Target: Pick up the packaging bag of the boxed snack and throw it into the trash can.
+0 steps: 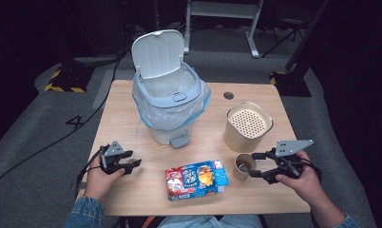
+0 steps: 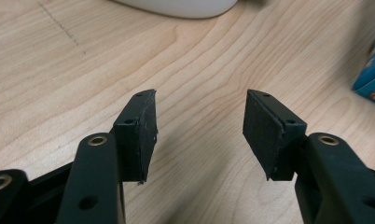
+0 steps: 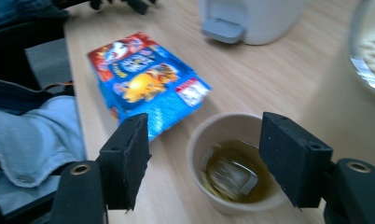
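Overhead, my right gripper (image 1: pixel 256 165) sits at lower right, jaws spread wide and empty, just beside the paper cup (image 1: pixel 243 166); my left gripper (image 1: pixel 132 158) rests at lower left, also gaping with nothing in it, and the pedal bin (image 1: pixel 169 90) stands lid-up at upper centre. In the left gripper view, bare table (image 2: pixel 199 70) lies between the jaws. In the right gripper view, the cup sits lower centre, something foil-like inside, snack packet (image 3: pixel 146 81) upper left. I'd straddle the cup's wall squarely and close gently, keeping it upright.

Matt wooden table (image 1: pixel 132 111), glossy packet (image 1: pixel 196 178)
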A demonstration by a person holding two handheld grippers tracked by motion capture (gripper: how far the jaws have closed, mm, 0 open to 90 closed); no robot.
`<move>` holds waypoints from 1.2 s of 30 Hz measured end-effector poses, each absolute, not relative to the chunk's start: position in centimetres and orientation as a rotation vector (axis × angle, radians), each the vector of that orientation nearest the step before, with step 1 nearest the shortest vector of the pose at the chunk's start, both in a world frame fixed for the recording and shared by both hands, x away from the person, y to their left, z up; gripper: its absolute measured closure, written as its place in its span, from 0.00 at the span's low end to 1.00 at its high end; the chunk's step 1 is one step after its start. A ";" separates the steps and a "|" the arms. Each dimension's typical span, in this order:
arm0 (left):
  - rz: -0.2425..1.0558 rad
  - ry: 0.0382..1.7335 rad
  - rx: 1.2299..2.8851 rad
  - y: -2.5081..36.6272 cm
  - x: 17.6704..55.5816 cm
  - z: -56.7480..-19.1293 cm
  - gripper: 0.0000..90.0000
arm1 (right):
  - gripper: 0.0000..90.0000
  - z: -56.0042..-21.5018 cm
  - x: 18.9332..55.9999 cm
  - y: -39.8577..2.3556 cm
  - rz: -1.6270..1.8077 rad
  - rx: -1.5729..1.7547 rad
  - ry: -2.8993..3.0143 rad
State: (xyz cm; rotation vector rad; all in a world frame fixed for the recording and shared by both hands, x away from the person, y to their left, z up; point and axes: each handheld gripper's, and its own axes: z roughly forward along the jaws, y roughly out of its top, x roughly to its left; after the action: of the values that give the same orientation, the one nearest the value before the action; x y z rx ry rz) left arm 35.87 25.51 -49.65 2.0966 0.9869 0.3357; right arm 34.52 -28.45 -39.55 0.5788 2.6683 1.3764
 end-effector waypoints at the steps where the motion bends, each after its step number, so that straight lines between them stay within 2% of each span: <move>1: 0.343 0.990 2.110 25.4 35.9 -49.7 0.50 | 0.36 -39.7 34.4 -28.0 1.376 0.568 2.677; 13: 0.347 0.986 2.145 25.1 36.1 -50.3 0.46 | 0.30 -41.7 32.8 -23.3 1.350 0.475 2.797; 26: 0.379 0.972 2.166 24.9 36.0 -50.3 0.44 | 0.27 -45.3 31.3 -21.8 1.284 0.557 2.788; 32: 0.386 0.969 2.172 24.8 36.0 -50.3 0.43 | 0.21 -45.6 30.5 -20.8 1.248 0.567 2.766; 36: 0.385 0.969 2.172 24.8 36.0 -50.3 0.43 | 0.23 -45.7 30.1 -20.4 1.220 0.538 2.768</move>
State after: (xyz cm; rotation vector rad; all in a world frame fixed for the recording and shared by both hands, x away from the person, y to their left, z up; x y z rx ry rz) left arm 35.99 24.77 -50.33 2.1723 0.9691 0.3852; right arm 30.12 -20.44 -45.73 0.5378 2.7676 1.2199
